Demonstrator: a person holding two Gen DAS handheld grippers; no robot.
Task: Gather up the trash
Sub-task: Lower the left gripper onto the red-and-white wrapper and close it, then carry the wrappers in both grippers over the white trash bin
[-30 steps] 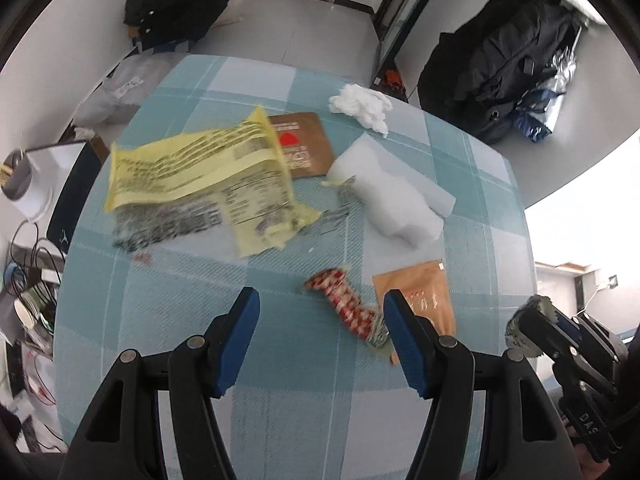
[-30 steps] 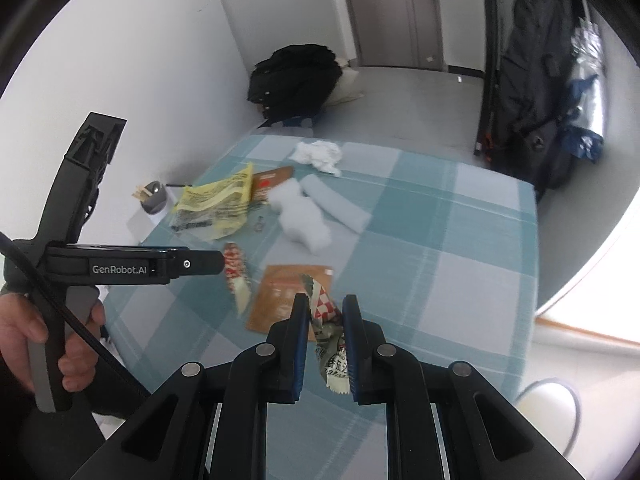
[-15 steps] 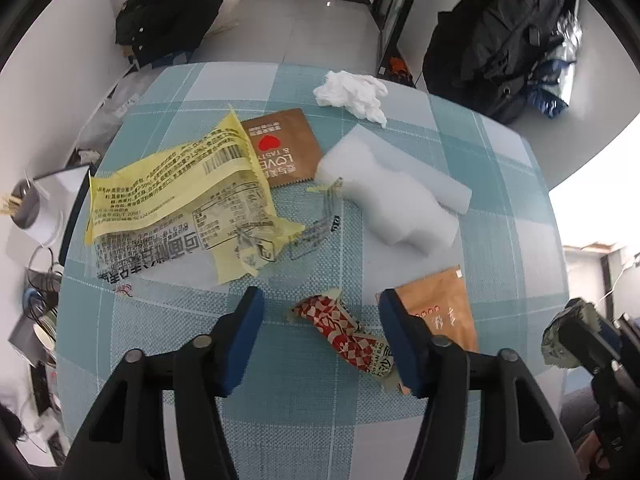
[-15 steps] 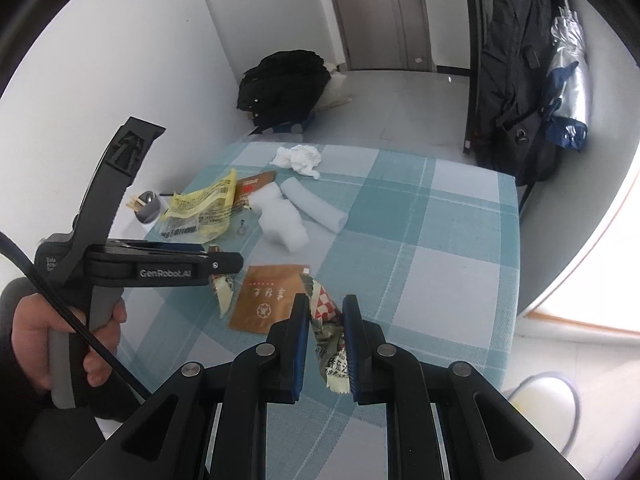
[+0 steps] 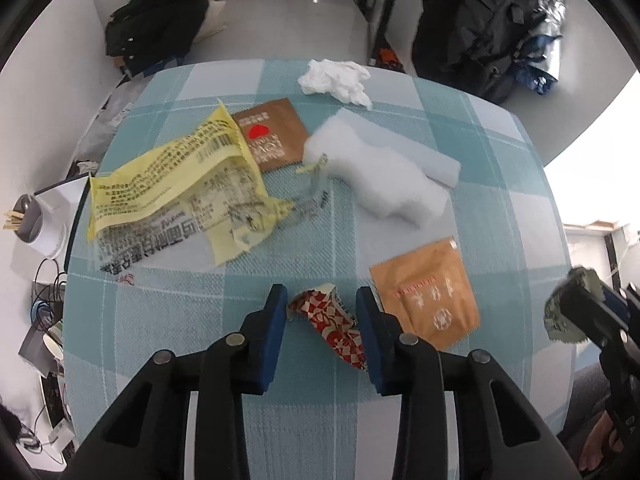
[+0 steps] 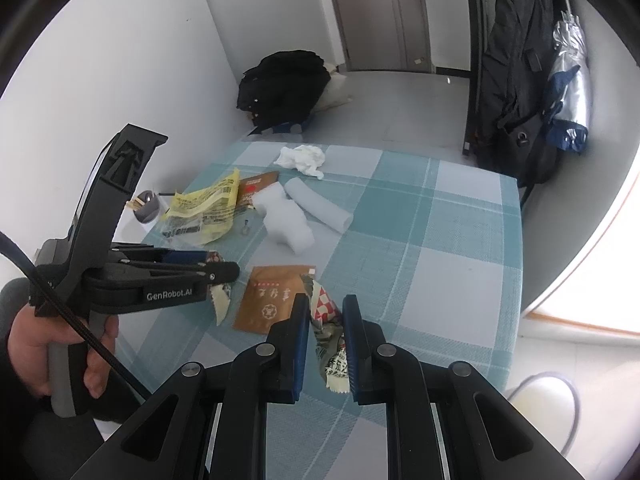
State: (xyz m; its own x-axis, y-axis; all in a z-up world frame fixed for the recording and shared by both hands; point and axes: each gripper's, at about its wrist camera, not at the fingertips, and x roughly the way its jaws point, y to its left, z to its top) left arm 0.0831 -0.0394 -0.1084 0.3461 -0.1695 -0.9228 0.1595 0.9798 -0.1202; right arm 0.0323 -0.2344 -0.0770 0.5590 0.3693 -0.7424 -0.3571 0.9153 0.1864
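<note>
A red-and-white checked wrapper lies flat on the teal plaid tablecloth. My left gripper points down over it, and its jaws are closing with the wrapper between them; the blue pads reach its ends without squeezing it. In the right wrist view the left gripper hovers over that wrapper. My right gripper is shut on a crumpled checked and greenish wrapper, held above the table's near edge. It also shows at the right of the left wrist view as the right gripper.
More litter lies on the cloth: a yellow bag, a brown sachet with a red heart, an orange sachet, white foam pieces and a crumpled tissue. Black bags sit on the floor beyond. A grey cup stands left of the table.
My left gripper has come closer over the checked wrapper and its jaws have narrowed around it. The right gripper has kept still with its crumpled wrapper.
</note>
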